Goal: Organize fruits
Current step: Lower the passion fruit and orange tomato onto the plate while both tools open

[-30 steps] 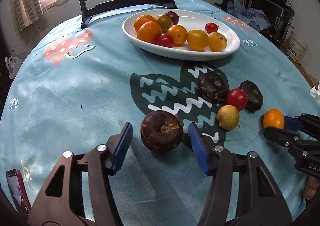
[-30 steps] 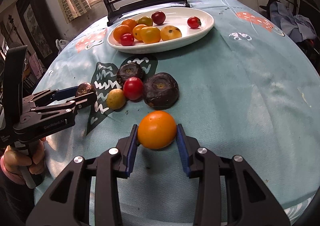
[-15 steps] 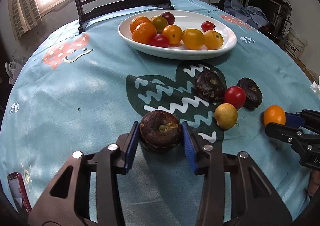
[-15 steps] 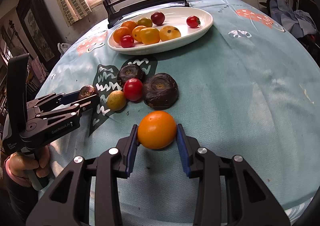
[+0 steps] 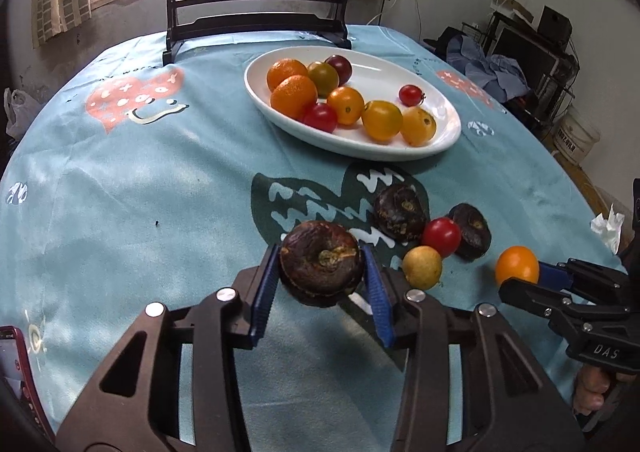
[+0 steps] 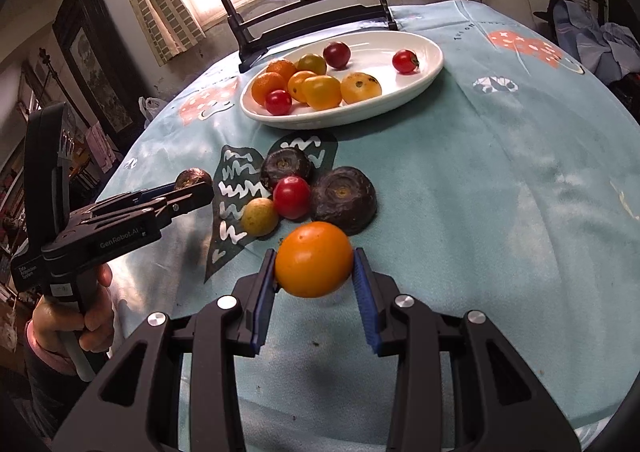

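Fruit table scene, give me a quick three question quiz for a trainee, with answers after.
1. True or false: the white oval plate holds only red fruit.
2. What does the left gripper grip?
3. Which fruit sits in the right gripper: A red tomato, B orange tomato, C yellow fruit?

Key:
1. False; orange, yellow and dark ones too.
2. A dark brown fruit.
3. B, the orange tomato.

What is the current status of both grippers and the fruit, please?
Left gripper shut on dark brown fruit. Right gripper shut on orange tomato. Four fruits loose on cloth; path to white plate clear.
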Available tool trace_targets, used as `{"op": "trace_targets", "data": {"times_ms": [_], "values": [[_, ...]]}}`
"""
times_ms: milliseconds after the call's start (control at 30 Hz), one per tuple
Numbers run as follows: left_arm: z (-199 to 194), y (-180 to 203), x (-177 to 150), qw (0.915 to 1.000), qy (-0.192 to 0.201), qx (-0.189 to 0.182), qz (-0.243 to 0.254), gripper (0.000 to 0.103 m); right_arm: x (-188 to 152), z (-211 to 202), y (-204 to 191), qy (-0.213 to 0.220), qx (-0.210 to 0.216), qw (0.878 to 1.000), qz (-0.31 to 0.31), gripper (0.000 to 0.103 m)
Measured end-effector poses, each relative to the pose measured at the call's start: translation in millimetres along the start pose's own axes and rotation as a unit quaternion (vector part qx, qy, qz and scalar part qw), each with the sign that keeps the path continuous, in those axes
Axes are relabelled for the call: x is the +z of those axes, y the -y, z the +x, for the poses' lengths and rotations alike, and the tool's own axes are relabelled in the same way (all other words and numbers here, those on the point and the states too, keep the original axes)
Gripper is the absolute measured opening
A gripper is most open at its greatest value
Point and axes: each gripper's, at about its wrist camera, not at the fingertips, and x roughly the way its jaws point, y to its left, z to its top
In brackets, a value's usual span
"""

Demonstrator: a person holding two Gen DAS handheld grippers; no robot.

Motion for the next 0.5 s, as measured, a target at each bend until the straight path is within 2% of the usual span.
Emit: {"op": "trace_targets", "data": {"times_ms": [133, 333, 400, 500], "values": [[-4.0, 9.4, 16.1, 0.9997, 0.019, -0.011, -0.008, 0.043, 26.3, -5.3, 0.1, 0.022, 0.021, 1.0, -0.004, 0.038], [-1.8, 20.0, 52.9, 0.9988, 0.047, -0.012, -0.01, 0.043, 84.1, -3.5, 7.8, 0.092, 0.002, 0.996, -0.017, 0.038], [6.3, 22.7, 68.6, 0.9987, 0.048, -0.013, -0.012, 0.043, 104.2, 5.4, 14.5, 0.12, -0.004, 0.993, -0.018, 0.038], [21.4, 25.5, 92.4, 0.9986, 0.053, -0.005, -0.007, 0.043, 125.7, 23.2, 30.0, 0.14, -0.009, 0.99, -0.008, 0.038]]}}
